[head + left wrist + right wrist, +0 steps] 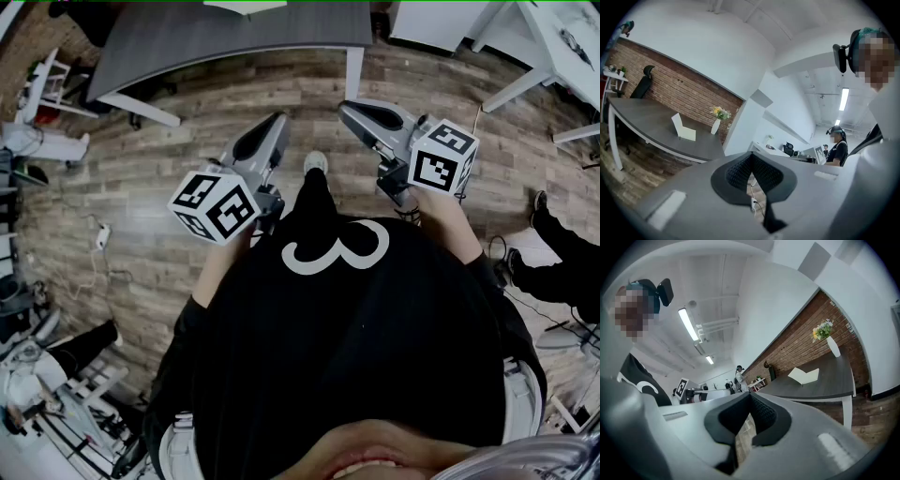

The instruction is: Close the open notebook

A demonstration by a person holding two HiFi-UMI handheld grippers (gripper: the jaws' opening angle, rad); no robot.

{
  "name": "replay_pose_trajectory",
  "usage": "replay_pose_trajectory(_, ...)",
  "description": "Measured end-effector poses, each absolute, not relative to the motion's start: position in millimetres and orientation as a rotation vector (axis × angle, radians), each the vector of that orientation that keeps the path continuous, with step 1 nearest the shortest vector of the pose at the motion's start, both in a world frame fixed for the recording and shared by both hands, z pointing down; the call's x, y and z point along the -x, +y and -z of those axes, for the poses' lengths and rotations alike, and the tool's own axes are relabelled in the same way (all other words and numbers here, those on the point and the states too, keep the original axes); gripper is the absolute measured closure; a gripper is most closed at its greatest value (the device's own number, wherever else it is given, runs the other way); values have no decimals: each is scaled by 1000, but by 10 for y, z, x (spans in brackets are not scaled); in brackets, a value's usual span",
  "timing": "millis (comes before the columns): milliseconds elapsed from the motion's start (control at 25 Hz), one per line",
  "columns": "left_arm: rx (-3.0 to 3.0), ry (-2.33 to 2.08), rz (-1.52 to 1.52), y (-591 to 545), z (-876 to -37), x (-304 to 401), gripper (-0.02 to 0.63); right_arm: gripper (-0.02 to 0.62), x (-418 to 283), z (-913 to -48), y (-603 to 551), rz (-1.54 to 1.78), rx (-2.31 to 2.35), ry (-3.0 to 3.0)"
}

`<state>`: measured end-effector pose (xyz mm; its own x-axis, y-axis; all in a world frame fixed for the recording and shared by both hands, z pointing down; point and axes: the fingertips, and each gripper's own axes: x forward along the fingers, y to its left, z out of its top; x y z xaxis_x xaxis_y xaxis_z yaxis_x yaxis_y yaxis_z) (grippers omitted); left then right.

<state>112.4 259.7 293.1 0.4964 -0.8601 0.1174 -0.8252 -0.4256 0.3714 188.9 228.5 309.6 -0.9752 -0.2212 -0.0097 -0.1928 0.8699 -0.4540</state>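
Grey tabletop (647, 123) carries the open white notebook (683, 129), one leaf upright, well apart from my grippers and cut off in head view. Left gripper (751, 155) and right gripper (750, 394) fingers sit together, empty.

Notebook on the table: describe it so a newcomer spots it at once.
By the red brick wall stands a long dark grey table. On it, left of a white vase of yellow flowers, sits a white notebook. Unlike the upright vase, it lies open in an angular V.
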Motion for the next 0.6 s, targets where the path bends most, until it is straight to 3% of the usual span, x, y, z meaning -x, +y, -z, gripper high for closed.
replay_pose_trajectory(600, -2461, -1367, 138, 2357, -2897, -1252, 591, 595, -2018, -2989, 2156, 638, 354, 2927)
